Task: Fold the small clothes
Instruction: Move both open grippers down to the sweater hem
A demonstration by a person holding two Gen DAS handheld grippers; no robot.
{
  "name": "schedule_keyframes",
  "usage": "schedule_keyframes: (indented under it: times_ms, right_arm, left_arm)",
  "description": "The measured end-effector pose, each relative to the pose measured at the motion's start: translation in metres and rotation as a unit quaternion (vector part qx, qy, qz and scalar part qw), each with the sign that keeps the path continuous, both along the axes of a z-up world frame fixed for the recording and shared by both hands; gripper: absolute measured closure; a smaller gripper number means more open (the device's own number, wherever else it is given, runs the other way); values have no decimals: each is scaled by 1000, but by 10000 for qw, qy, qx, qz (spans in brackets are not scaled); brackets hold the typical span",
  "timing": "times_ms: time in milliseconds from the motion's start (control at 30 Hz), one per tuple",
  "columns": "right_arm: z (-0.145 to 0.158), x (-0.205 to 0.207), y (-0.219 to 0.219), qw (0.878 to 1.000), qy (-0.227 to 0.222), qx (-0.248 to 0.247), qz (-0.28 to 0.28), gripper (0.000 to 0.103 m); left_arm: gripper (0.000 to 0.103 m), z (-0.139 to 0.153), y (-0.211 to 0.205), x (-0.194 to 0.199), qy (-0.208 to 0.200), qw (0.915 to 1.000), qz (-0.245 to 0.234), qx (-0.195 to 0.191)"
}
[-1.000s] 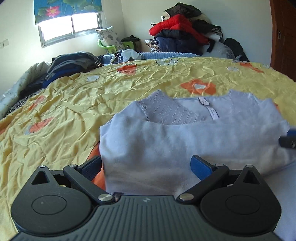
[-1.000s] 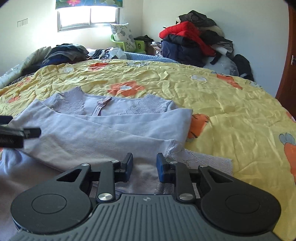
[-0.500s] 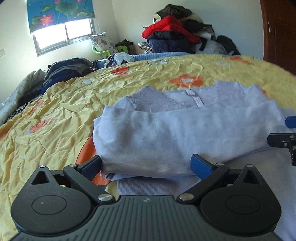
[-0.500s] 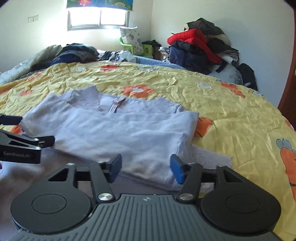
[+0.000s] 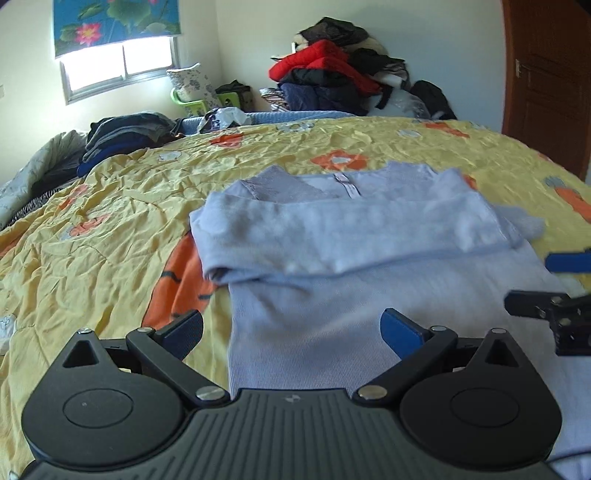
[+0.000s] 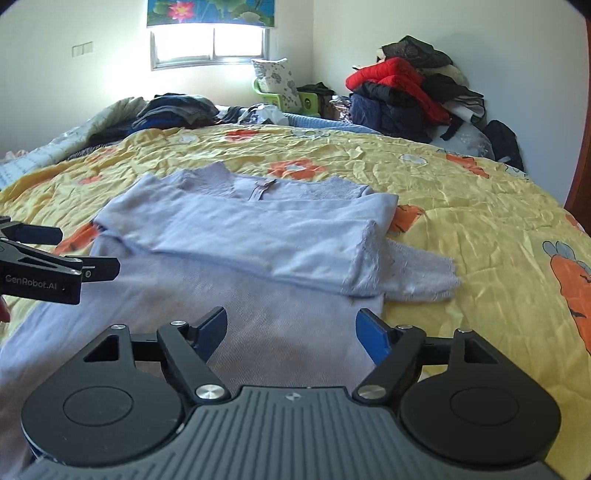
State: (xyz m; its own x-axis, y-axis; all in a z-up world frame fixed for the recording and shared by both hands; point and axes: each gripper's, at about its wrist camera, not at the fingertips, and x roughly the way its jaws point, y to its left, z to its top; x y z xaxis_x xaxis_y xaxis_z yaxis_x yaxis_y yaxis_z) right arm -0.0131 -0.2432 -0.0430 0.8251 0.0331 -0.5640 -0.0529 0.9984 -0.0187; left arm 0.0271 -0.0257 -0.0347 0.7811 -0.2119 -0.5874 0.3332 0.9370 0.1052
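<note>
walls: white | window far, bright daylight, lotus blind above it | my bed: yellow flowered cover | far right: piled clothes | door right, brown wood

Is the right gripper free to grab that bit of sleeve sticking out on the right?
Probably yes: the right gripper is open and empty, and the sleeve end lies uncovered on the bedspread just ahead.

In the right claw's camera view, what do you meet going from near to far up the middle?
Right claw → pale lilac knitted top → yellow flowered bedspread → bright window.
</note>
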Motion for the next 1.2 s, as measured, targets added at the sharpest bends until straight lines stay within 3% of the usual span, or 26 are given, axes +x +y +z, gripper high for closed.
schedule_keyframes:
  times_ms: [167,333,467,1200]
  right_arm:
    - [-15,-7,9,9997,128,-179,45,16]
    - [-19,-6,6,9996,182,-146,-162,0]
    - [-22,-3,4,9993,308,-76,-183,0]
    - [-24,-2,1,9992,336,56,-205,0]
  left_arm:
    - [0,-20,-2,-13,96,9996,-87,264]
    - [0,-24,5,-12,220,9995,141,-158]
    - [0,-26,10,-9,363,9983,229,-401]
    - [0,-27,11,-10,336,9983,256,-398]
